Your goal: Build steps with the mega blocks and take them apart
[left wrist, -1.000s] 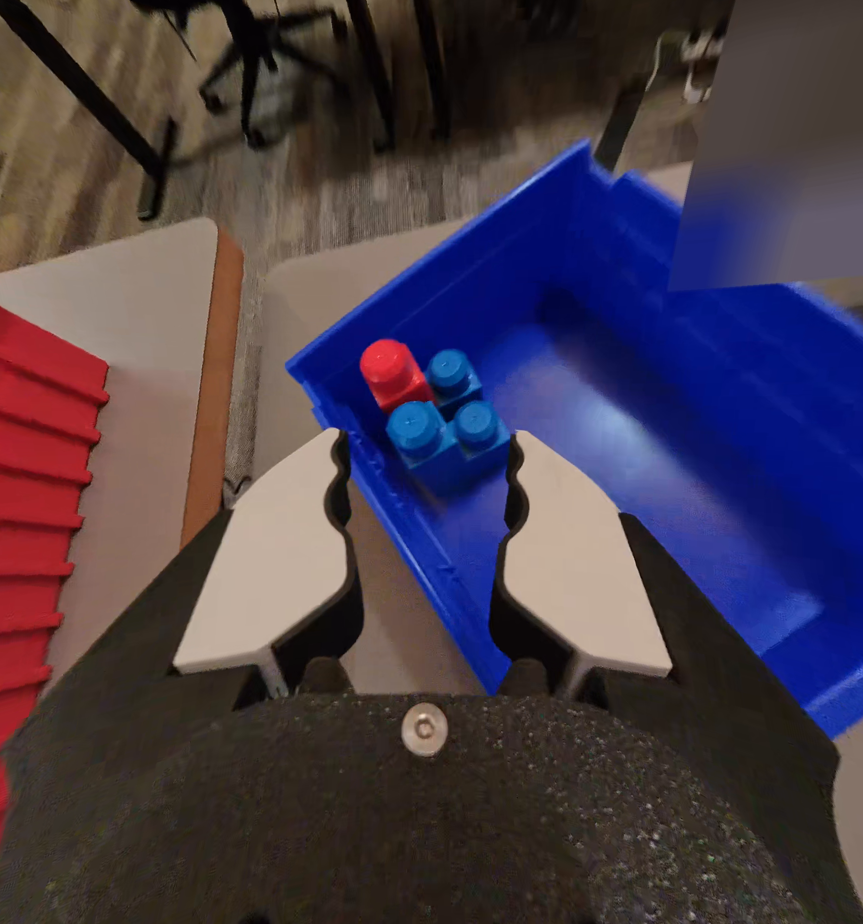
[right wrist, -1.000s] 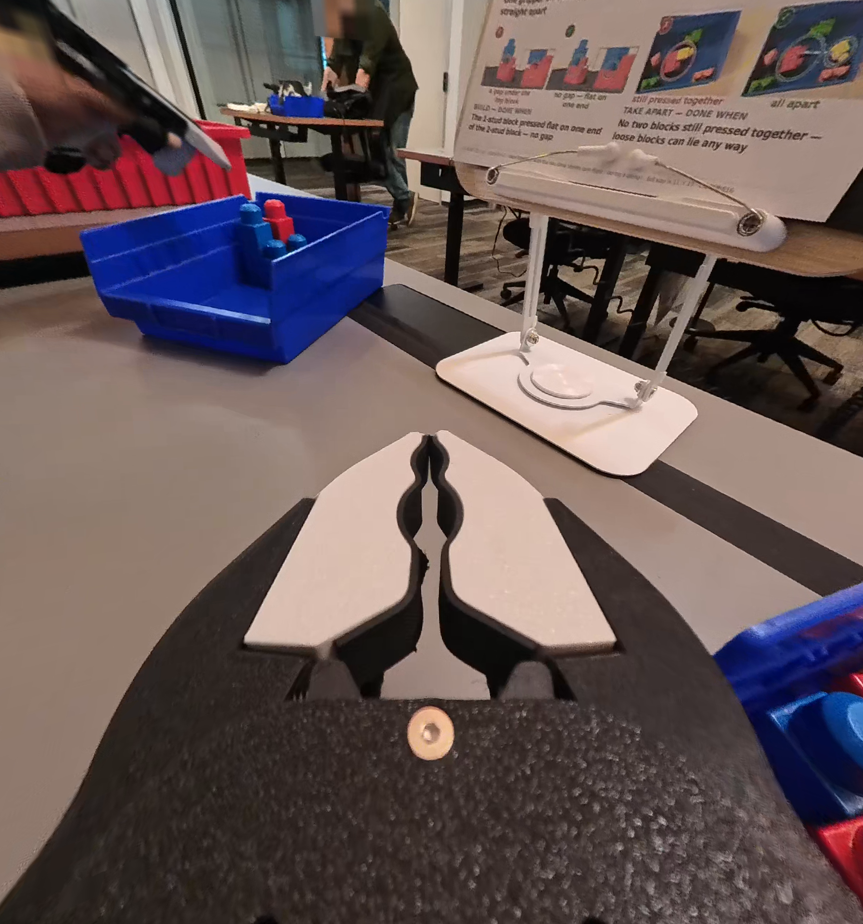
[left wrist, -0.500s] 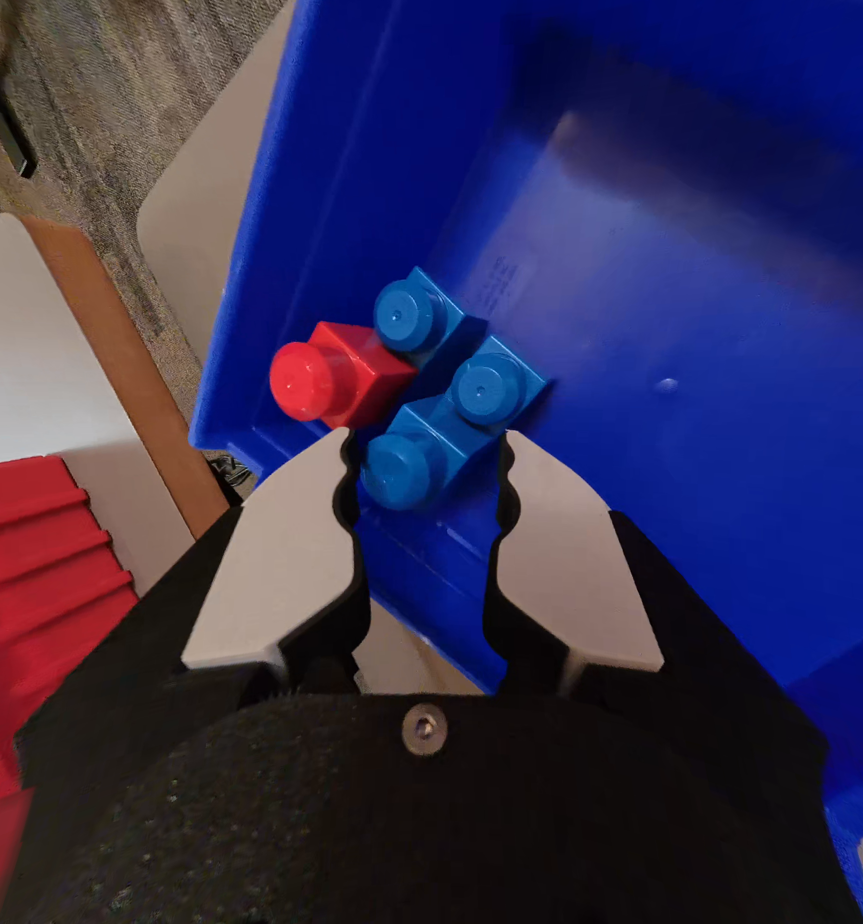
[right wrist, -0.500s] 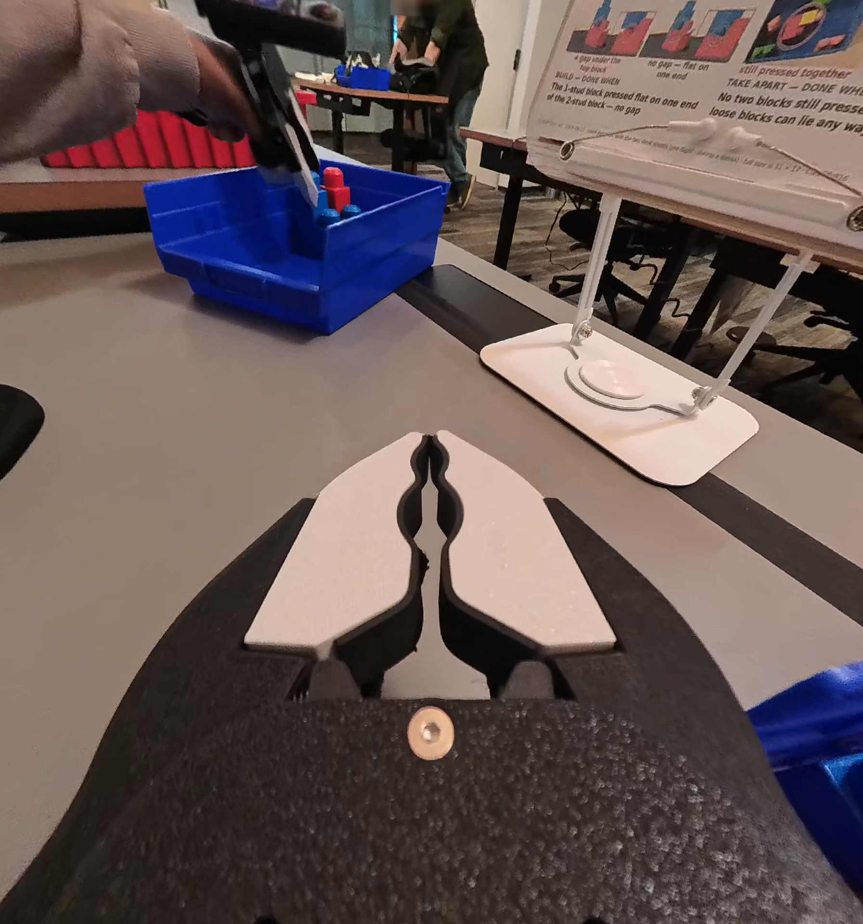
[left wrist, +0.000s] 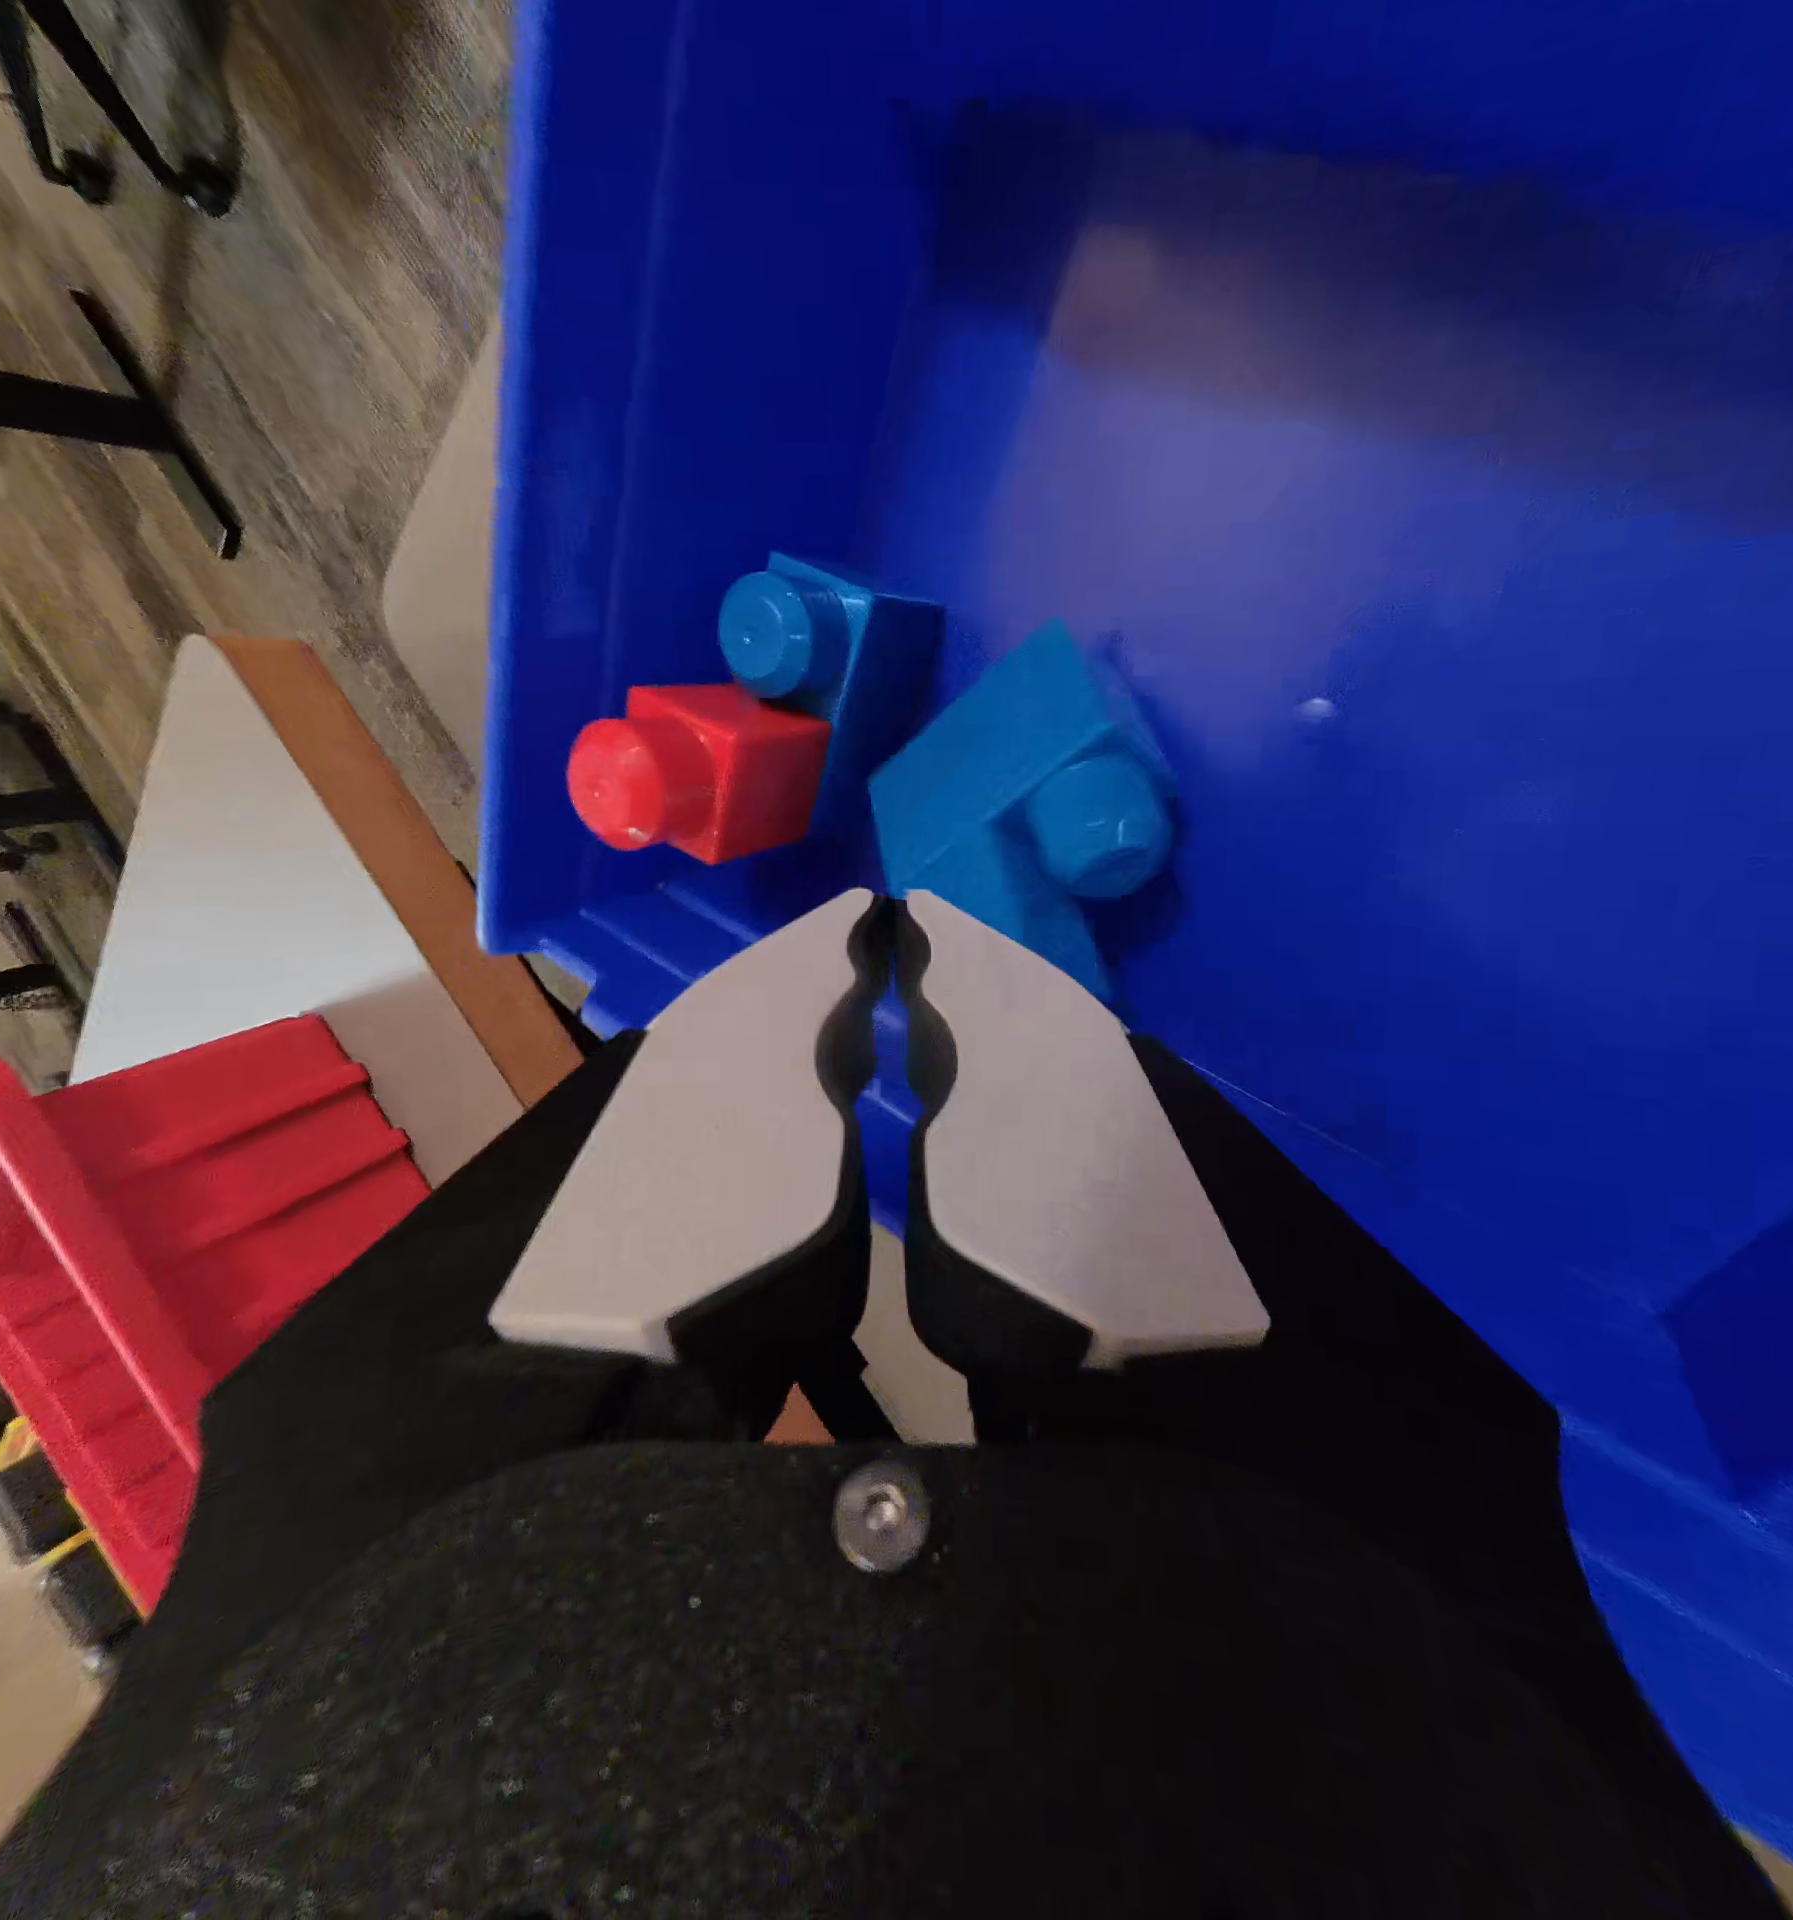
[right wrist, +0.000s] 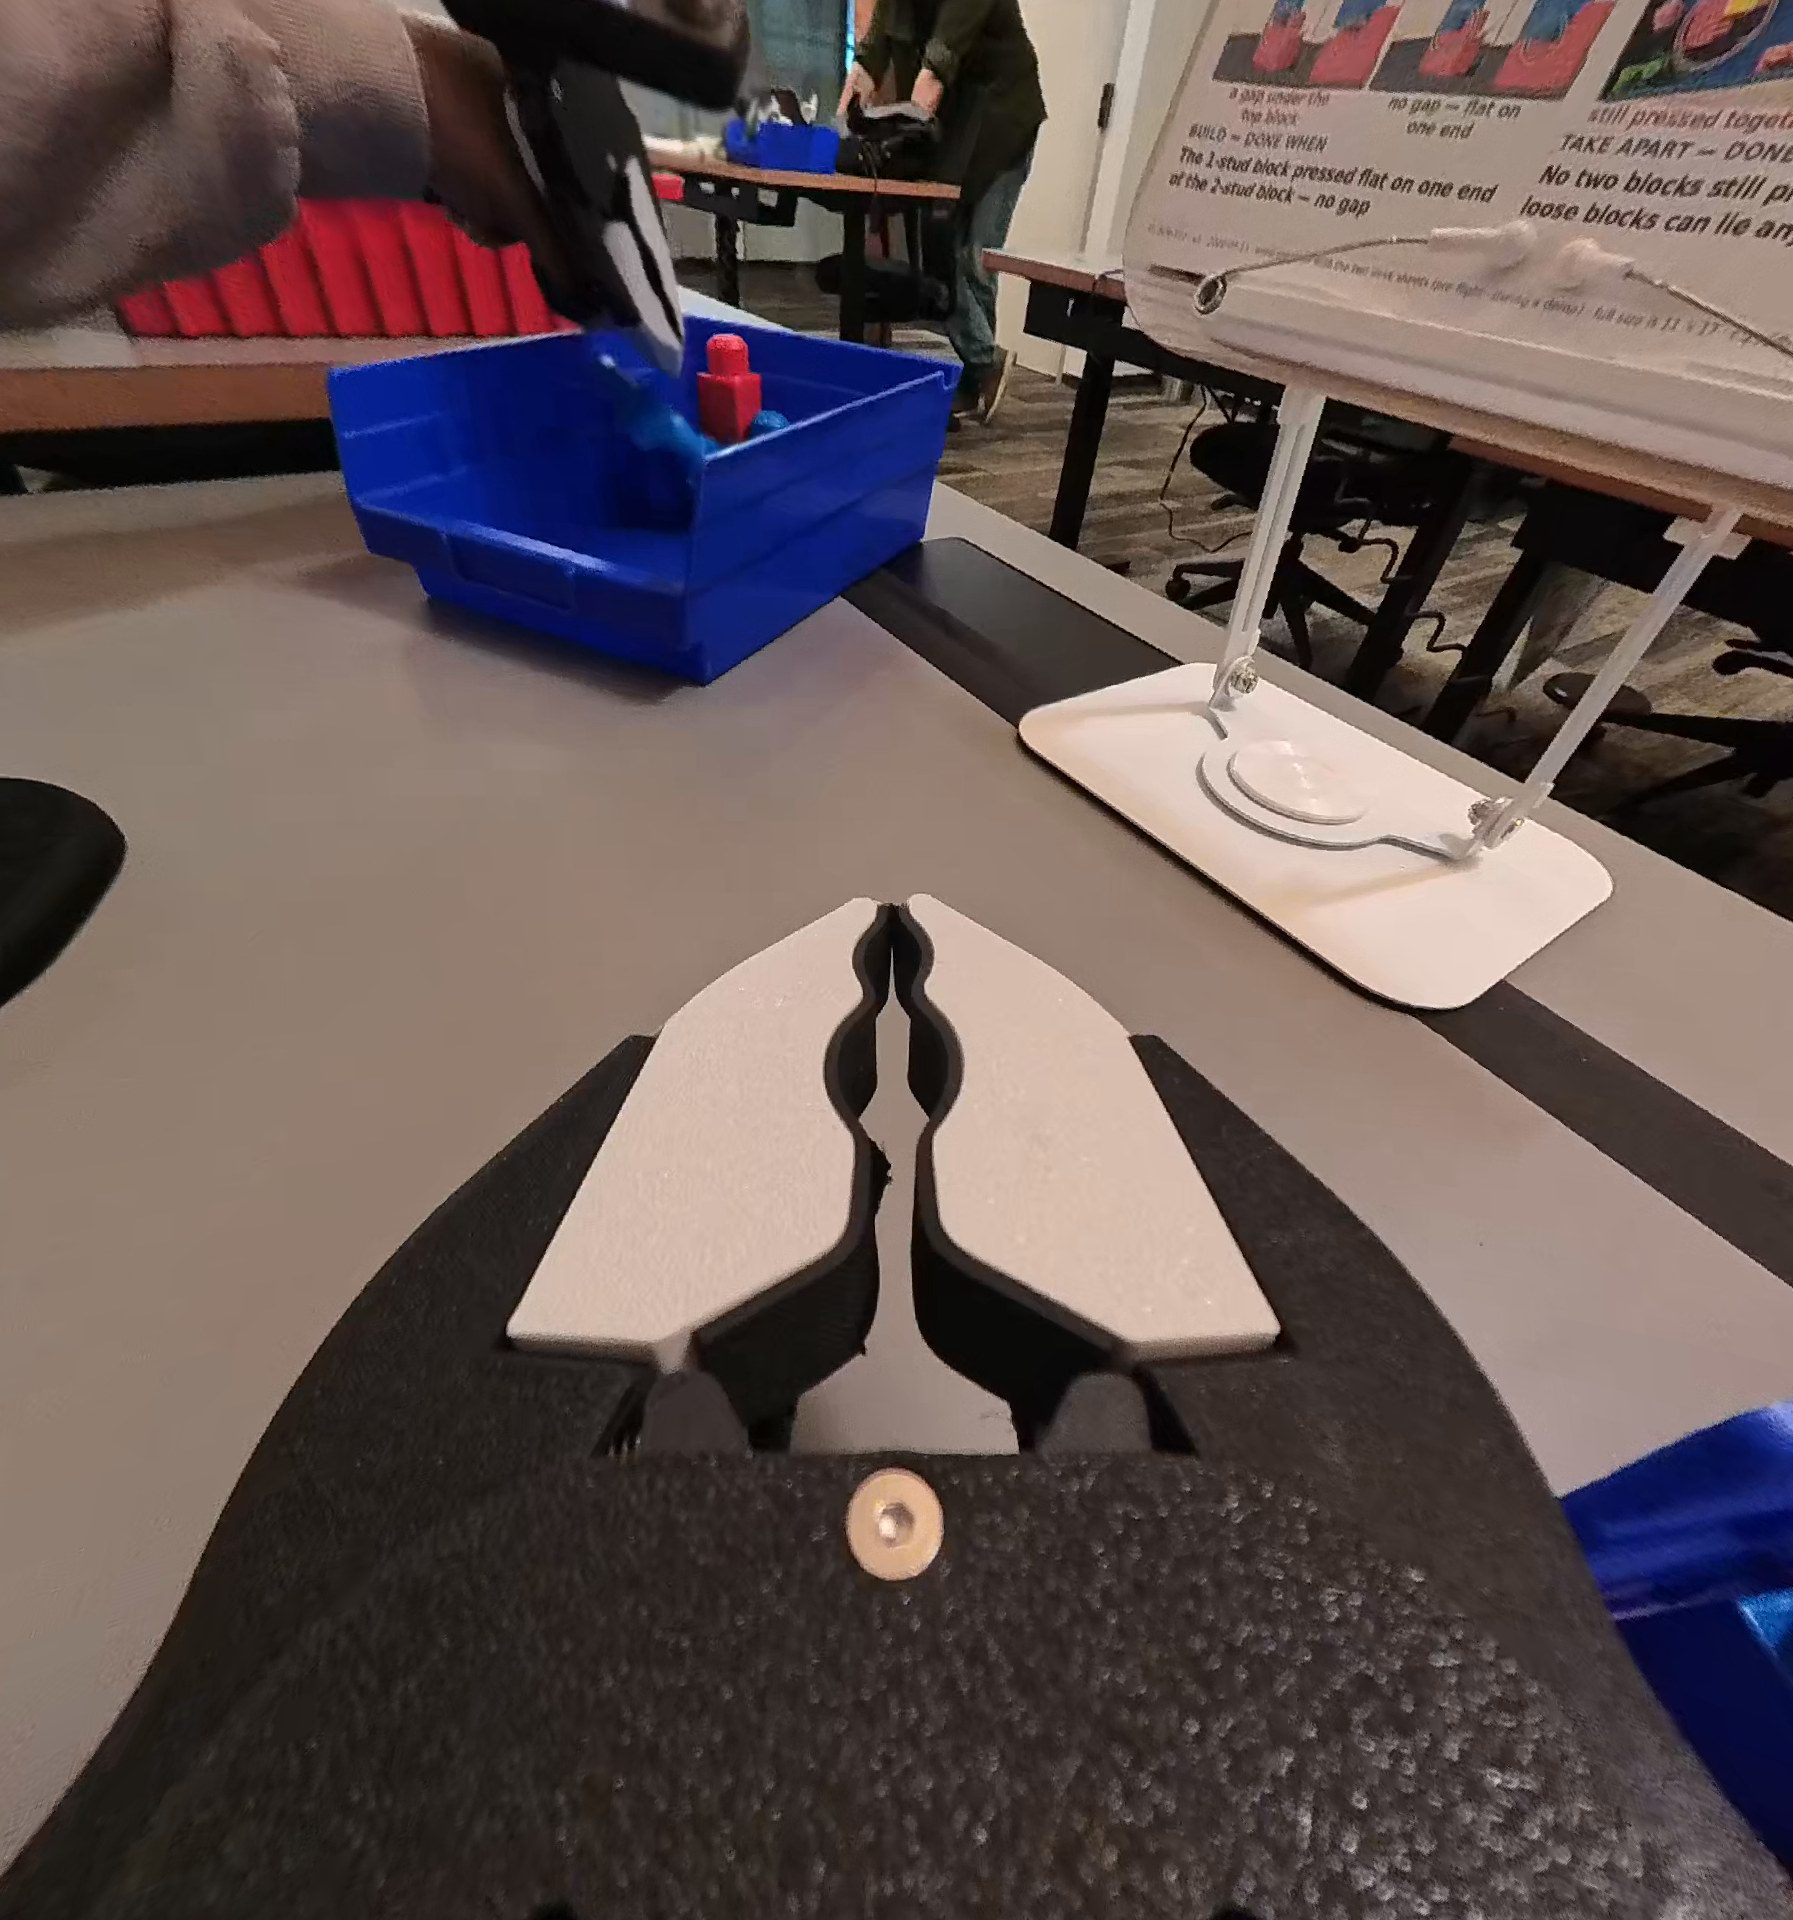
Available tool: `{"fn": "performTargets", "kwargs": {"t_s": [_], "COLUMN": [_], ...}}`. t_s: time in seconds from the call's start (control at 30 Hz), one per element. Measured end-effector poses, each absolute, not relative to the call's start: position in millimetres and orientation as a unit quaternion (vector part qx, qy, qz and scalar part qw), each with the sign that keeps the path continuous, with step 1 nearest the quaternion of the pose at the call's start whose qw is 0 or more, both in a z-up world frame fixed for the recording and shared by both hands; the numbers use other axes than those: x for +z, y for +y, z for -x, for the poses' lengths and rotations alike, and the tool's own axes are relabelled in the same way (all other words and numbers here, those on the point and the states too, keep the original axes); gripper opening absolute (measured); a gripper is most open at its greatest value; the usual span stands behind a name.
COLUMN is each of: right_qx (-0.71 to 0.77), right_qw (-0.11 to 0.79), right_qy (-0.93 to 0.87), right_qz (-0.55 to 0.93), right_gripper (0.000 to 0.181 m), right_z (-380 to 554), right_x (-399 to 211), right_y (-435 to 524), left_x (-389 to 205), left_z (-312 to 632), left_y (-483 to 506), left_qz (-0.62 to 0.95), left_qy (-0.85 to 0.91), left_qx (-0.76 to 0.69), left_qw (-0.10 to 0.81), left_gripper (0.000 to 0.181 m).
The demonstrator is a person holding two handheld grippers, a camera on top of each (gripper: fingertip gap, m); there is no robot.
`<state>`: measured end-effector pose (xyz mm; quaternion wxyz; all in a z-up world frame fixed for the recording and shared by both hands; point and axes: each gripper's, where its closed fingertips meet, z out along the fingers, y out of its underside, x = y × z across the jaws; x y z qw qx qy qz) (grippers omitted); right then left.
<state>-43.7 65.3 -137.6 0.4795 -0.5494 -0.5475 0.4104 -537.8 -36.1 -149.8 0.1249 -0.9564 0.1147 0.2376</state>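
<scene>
A: Where is my left hand-held gripper now?

B: Over the near corner of the blue bin, fingers pressed together. The tips touch the edge of the tilted blue two-stud block, but I see nothing clamped between them.

A: So why is that block lying on a slant?

B: My guess is it was nudged or slipped out of a pinch; only one of its studs shows from here. Just ahead and to the left of the tips, the red one-stud block sits on another blue block, tucked against the bin wall, so that pair looks pressed together as a step.

A: Count for me.

B: Three blocks in that bin: one red, two blue. I'd say the red one needs pulling off next.

A: And my right hand-held gripper?

B: Closed too, empty, low over the grey worktop, parked well short of the bin. A second blue bin's corner sits just to its right.
</scene>
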Motion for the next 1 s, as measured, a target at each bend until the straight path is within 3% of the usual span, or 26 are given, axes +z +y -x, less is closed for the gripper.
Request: {"fn": "performTargets", "kwargs": {"t_s": [0.27,0.53,0.73,0.83,1.0], "right_qx": [0.412,0.411,0.409,0.407,0.421], "right_qw": [0.483,0.479,0.469,0.464,0.452], "right_qy": [-0.551,-0.554,-0.560,-0.565,-0.559], "right_qz": [0.541,0.542,0.546,0.549,0.553], "right_gripper": [0.000,0.000,0.000,0.000,0.000], "right_z": [45.5,46.9,47.6,47.9,47.1], "right_x": [-133.5,-135.3,-141.5,-145.7,-146.2], "right_y": [57.7,55.2,54.9,55.1,55.9], "left_x": [-116.7,-126.7,-166.0,-184.2,-206.4], "left_z": [525.9,509.8,499.4,501.2,499.8], "left_y": [-62.8,-67.9,-61.1,-56.3,-46.9], "left_qz": [0.955,0.962,0.987,0.990,0.994], "left_qy": [0.097,0.105,0.016,-0.008,-0.033], "left_qx": [0.231,0.208,0.135,0.126,0.100], "left_qw": [0.159,0.141,0.089,0.062,0.026], "left_gripper": [0.000,0.000,0.062,0.069,0.066]}}
